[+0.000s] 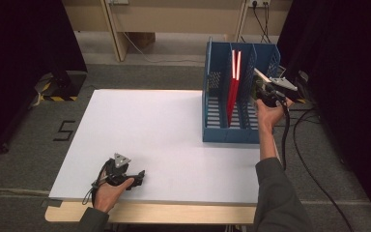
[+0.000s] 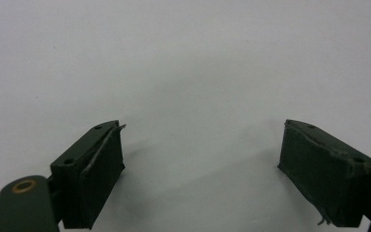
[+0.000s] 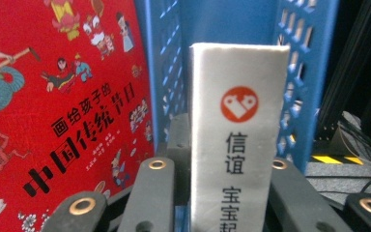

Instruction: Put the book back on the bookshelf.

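Note:
A blue slotted file rack (image 1: 217,133) stands at the table's right side, with a red picture book (image 1: 233,92) upright in its middle slot. My right gripper (image 1: 265,87) is at the rack's right slot, shut on a thin white book (image 1: 262,75). In the right gripper view that white book's spine (image 3: 236,140), with a red logo and black characters, rises between the jaws in front of the blue wall (image 3: 302,72), and the red book's cover (image 3: 63,96) is to the left. My left gripper (image 1: 137,178) rests open on the white tabletop (image 2: 183,67) near the front edge, nothing between its pads (image 2: 99,179).
The white table (image 1: 149,130) spreads wide to the left of the rack. Black cables (image 1: 299,145) trail off the right side over the grey floor. Dark curtains flank both sides, and a wooden bench frame stands at the back.

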Motion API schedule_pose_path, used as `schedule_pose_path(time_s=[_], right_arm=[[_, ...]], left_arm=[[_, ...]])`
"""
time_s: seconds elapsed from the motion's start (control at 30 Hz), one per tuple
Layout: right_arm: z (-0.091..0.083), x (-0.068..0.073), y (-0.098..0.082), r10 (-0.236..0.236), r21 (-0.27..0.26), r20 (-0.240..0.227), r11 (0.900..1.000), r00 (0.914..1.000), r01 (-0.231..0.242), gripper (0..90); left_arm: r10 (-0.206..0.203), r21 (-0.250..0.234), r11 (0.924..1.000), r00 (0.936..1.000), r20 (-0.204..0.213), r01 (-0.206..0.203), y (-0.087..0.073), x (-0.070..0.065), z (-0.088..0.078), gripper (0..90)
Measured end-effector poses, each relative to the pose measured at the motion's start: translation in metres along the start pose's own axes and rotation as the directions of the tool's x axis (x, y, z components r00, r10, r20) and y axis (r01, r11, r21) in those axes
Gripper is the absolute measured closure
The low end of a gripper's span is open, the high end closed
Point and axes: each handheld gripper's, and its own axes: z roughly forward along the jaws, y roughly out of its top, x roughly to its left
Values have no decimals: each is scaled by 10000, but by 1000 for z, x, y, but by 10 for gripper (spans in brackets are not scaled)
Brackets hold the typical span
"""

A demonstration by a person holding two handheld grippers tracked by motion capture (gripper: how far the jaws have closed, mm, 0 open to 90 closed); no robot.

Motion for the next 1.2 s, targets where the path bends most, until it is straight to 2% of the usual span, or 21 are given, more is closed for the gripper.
schedule_pose_path(time_s=[0.13, 0.3, 0.47, 0.57, 0.67, 0.77, 0.83, 1.2], right_arm=[[2, 2, -2, -66, 110, 75, 9999, 9999, 65, 754], [6, 4, -5, -185, 564, 147, 9983, 9997, 177, 753], [9, 3, -12, -29, 706, 106, 9975, 9999, 22, 752], [12, 4, -17, -82, 1144, 161, 9934, 9998, 63, 749], [17, 6, -22, -87, 1296, 130, 9915, 9999, 69, 743], [17, 8, -21, -78, 1510, 122, 9885, 9999, 59, 738], [16, 7, -20, 68, 1599, 65, 9871, 10000, -77, 734], [11, 4, -23, 122, 2138, -370, 9769, 9992, -41, 709]], left_arm=[[13, 10, 10000, 10000, 14, -13, 0, 0, 0, 148], [26, 32, 10000, 10000, 12, -26, 0, -1, 0, 148], [29, 32, 10000, 10000, 9, -29, 0, -1, 0, 148], [49, 50, 10000, 10000, 7, -49, 0, -2, 0, 148], [51, 38, 10000, 10000, 20, -52, 0, -1, -1, 148], [32, 31, 10000, 10000, 16, -32, 0, -1, 0, 148], [50, 27, 10000, 10000, 18, -50, 0, -2, -1, 148], [104, 82, 9999, 9999, 51, -105, 0, -3, 0, 148]])
